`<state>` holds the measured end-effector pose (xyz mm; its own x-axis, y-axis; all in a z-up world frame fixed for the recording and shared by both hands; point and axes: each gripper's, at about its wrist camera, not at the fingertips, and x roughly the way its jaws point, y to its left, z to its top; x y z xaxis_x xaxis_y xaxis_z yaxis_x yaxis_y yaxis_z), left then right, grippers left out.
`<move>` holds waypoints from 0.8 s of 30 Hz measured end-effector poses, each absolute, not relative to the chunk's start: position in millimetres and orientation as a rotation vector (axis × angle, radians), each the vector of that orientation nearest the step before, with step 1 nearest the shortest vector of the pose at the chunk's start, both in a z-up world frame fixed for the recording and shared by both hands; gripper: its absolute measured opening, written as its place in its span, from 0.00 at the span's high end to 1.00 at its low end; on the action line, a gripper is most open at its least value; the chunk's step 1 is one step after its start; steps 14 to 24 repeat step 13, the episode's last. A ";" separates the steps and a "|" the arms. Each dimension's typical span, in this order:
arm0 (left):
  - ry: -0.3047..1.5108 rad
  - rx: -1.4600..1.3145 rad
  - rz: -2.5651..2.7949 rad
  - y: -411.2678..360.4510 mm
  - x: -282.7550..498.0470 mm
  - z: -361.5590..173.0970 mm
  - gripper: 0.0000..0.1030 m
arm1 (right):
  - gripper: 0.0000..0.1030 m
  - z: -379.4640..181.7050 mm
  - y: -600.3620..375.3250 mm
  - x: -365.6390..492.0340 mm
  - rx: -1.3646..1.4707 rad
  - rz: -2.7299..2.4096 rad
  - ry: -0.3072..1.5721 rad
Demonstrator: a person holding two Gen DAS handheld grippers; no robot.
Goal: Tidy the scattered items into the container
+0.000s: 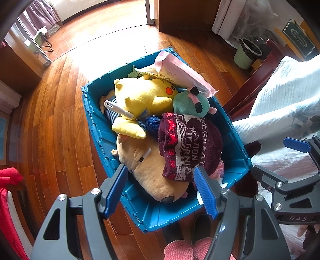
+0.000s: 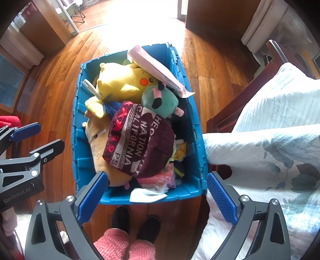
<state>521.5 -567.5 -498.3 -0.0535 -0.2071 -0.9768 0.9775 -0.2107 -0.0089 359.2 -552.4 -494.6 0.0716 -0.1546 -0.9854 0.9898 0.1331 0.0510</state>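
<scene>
Both claws are hanging spread and empty above the crate: the left claw (image 1: 161, 189) over its near end, the right claw (image 2: 157, 197) just beside. Below them the blue crate (image 2: 77, 128) is holding a maroon beanie (image 2: 140, 140), tan plush (image 1: 156, 176), yellow plush (image 1: 144, 94) and green plush (image 2: 160, 99).

Both tools, left tool (image 1: 161, 187) and right tool (image 2: 157, 197), point down, jaws apart.

A home bedroom: a bed (image 2: 280, 124) with floral bedding stands on a polished wooden floor (image 1: 60, 124), curtains (image 1: 38, 18) hang beyond, a waste bin (image 1: 247, 53) nearby.
</scene>
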 end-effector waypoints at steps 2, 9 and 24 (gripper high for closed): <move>0.967 1.183 -1.472 -567.3 521.6 -498.1 0.34 | 0.03 -494.4 -552.2 359.3 1.025 -1.140 1.105; 0.947 1.164 -1.481 -566.3 521.6 -492.9 0.34 | 0.03 -493.9 -552.8 360.4 1.019 -1.140 1.107; 0.948 1.164 -1.473 -566.4 523.0 -493.2 0.34 | 0.03 -492.6 -553.2 361.5 1.016 -1.140 1.103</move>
